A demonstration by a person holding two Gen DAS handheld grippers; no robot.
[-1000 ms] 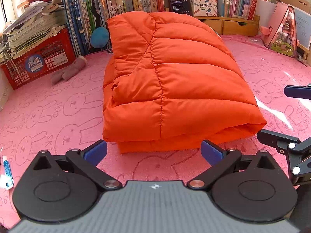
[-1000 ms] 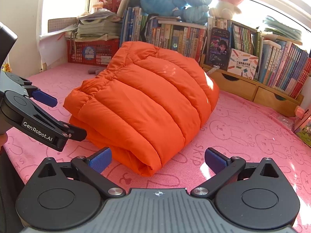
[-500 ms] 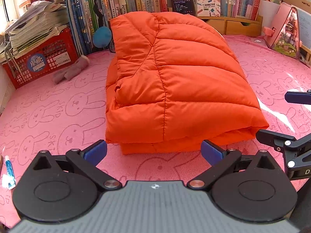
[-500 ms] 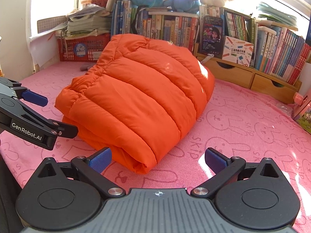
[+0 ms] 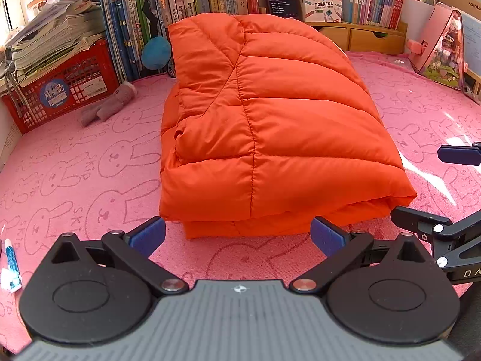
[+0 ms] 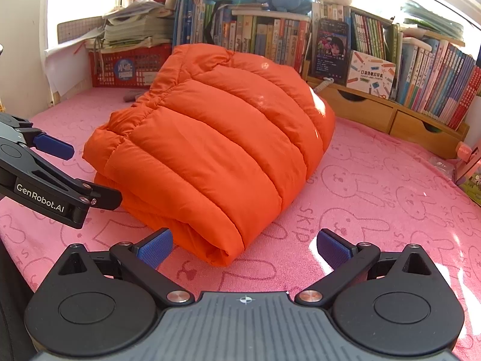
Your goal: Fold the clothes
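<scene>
An orange quilted puffer jacket (image 5: pixel 270 126) lies folded into a thick block on a pink rabbit-print cloth (image 5: pixel 75 174). My left gripper (image 5: pixel 237 236) is open, just short of the jacket's near edge, with nothing between its blue pads. In the right wrist view the same jacket (image 6: pixel 216 150) sits ahead and to the left. My right gripper (image 6: pixel 245 248) is open at the jacket's near corner, holding nothing. The left gripper (image 6: pixel 69 174) shows at the left edge of that view, and the right gripper (image 5: pixel 436 192) at the right edge of the left wrist view.
Bookshelves (image 6: pixel 390 51) and wooden drawers (image 6: pixel 375 111) line the back. A red basket of papers (image 5: pixel 60 87) stands back left, with a grey plush piece (image 5: pixel 108 105) beside it. A pink stand (image 5: pixel 442 48) is at the right. A small tube (image 5: pixel 10 264) lies at the left edge.
Both grippers have drawn back slightly from the jacket and stay open. The jacket has not moved.
</scene>
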